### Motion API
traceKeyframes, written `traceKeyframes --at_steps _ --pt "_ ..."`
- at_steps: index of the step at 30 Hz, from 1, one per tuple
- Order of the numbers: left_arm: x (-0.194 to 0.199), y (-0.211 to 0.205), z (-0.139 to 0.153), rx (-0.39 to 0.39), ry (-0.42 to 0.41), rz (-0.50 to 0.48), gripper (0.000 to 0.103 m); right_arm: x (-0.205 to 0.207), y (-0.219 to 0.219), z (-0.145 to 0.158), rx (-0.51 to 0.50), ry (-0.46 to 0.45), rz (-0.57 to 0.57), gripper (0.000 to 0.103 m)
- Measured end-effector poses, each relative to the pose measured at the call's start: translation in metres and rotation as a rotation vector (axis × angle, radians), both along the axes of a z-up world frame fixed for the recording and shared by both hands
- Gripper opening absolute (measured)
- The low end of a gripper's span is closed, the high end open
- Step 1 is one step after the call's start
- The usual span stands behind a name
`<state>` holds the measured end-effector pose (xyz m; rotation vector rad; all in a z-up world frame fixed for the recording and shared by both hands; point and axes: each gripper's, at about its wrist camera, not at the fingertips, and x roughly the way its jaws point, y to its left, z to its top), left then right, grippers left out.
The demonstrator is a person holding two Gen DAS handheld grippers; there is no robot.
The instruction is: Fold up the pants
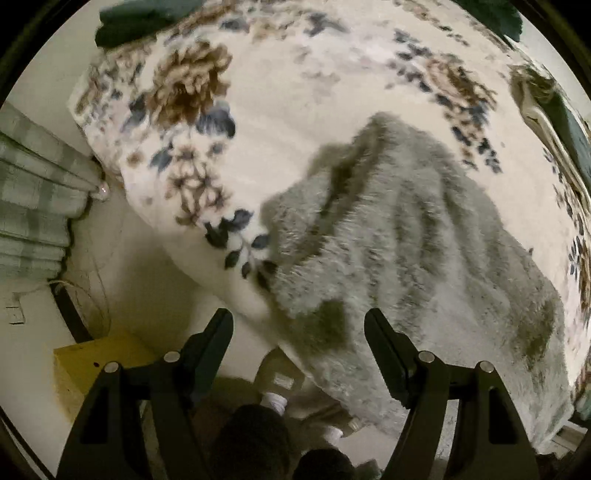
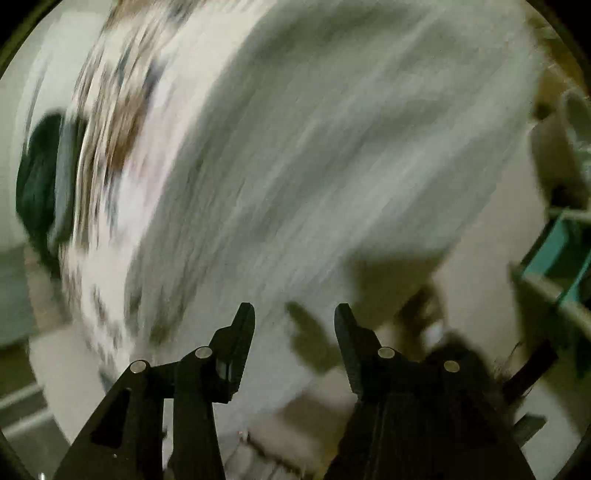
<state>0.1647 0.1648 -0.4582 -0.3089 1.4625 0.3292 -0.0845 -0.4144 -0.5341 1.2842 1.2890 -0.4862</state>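
Grey fleece pants (image 1: 406,240) spread on floral blanket (image 1: 295,92) for folding; left gripper (image 1: 299,321) wide, right gripper (image 2: 294,314) wide, both empty, near edge.

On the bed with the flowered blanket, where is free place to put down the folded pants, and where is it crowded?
Free: the pale middle of the floral blanket, between the brown flower print and the grey fuzzy pants. Crowded: the near edge, where the pants overhang, and the far corners, with dark green cloth. The right wrist view is too blurred to judge.

Your pants (image 1: 406,236): grey fuzzy pile. Bed cover (image 1: 288,96): cream, brown and blue-grey floral print. Yellow box (image 1: 88,362). Both claws black.
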Motion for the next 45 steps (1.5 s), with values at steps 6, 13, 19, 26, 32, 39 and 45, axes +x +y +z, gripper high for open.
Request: traceKeyframes --at_steps 6,13,19,26,32,39,45 --pt "0.009 0.019 -0.046 -0.207 0.07 -0.003 0.005 0.037 0.152 -0.032 0.136 0.025 0.131 0.048" --pt "0.019 0.026 0.012 -0.25 -0.14 -0.057 0.004 0.061 0.203 -0.045 0.108 0.051 0.15 0.048" --pt "0.038 0.047 0.03 -0.244 -0.199 -0.06 0.004 0.067 0.205 -0.04 0.097 0.037 0.143 0.047" --pt "0.038 0.066 -0.007 -0.23 -0.113 -0.045 0.005 0.064 0.207 -0.046 0.125 0.056 0.154 0.047" --pt "0.02 0.065 -0.045 -0.183 -0.047 -0.053 0.008 0.039 0.194 -0.052 0.175 -0.005 0.039 0.052" --pt "0.018 0.061 -0.034 -0.147 -0.053 -0.04 0.007 0.019 0.16 -0.063 0.11 -0.001 -0.165 0.004" --pt "0.017 0.059 -0.043 -0.121 0.024 -0.056 0.009 0.031 0.169 -0.05 0.003 0.113 0.06 0.006"
